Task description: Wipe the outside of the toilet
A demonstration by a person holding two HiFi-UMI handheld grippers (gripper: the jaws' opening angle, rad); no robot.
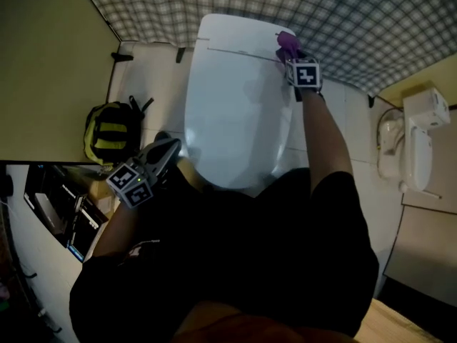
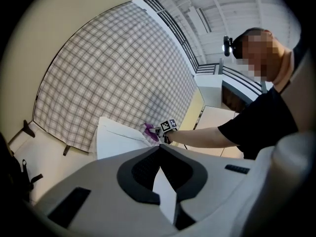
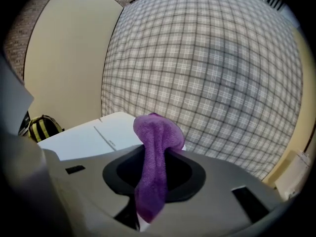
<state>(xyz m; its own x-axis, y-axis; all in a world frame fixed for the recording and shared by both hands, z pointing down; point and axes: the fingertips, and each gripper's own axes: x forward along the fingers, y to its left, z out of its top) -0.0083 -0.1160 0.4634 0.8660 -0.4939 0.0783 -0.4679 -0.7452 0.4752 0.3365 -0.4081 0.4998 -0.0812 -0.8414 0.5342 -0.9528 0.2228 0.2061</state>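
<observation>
A white toilet [image 1: 235, 106] with its lid down stands against the checked wall. My right gripper [image 1: 293, 56] is at the toilet's back right corner, shut on a purple cloth [image 1: 287, 43] that touches the top edge there. In the right gripper view the purple cloth [image 3: 153, 172] hangs out between the jaws of the right gripper [image 3: 157, 149], above the toilet [image 3: 94, 137]. My left gripper [image 1: 171, 147] hangs by the bowl's front left, shut and empty. The left gripper [image 2: 159, 148] points along the toilet [image 2: 116, 137] toward the far cloth [image 2: 149, 131].
A yellow and black backpack [image 1: 111, 131] lies on the floor left of the toilet, also seen as the backpack [image 3: 42, 127]. The checked wall [image 1: 343, 20] runs behind. A white fixture [image 1: 418, 145] stands at the right. Dark shelving [image 1: 50, 199] sits at lower left.
</observation>
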